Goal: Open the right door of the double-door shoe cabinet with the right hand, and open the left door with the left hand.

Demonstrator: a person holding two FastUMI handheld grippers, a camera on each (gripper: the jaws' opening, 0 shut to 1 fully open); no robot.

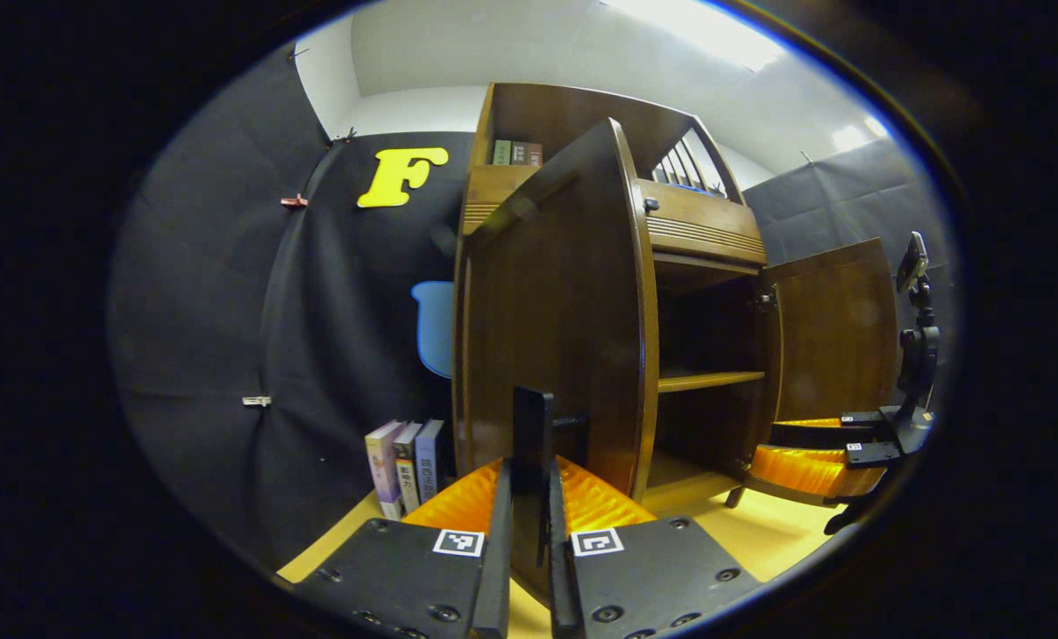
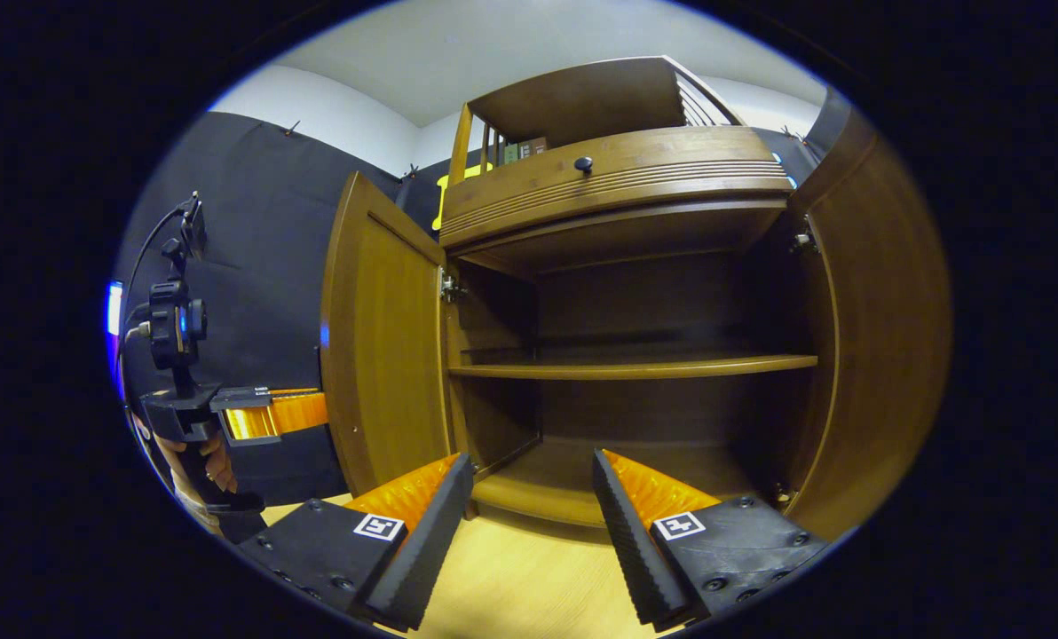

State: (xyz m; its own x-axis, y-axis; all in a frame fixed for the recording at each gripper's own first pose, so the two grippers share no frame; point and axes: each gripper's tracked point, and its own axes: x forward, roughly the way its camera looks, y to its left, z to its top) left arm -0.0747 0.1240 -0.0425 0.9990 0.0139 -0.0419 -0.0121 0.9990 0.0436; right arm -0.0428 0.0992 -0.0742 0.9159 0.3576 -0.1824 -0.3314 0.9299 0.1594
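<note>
The brown wooden shoe cabinet (image 2: 618, 177) stands with both doors swung out. In the left gripper view the left door (image 1: 547, 302) fills the centre, and my left gripper (image 1: 529, 484) is shut on its black vertical handle (image 1: 532, 417). The right door (image 1: 835, 328) hangs open at the right, with the right gripper (image 1: 804, 453) just below it. In the right gripper view my right gripper (image 2: 529, 497) is open and holds nothing, facing the bare inner shelf (image 2: 635, 366). There the left door (image 2: 378, 355) and right door (image 2: 875, 337) flank the opening, and the left gripper (image 2: 267, 413) sits behind the left door in a hand.
A few books (image 1: 405, 466) stand on the light wooden floor (image 1: 760, 524) left of the cabinet. A blue chair (image 1: 436, 324) sits behind it. A drawer with a dark knob (image 2: 582, 163) runs above the doors, with more books (image 1: 516, 153) on the top shelf.
</note>
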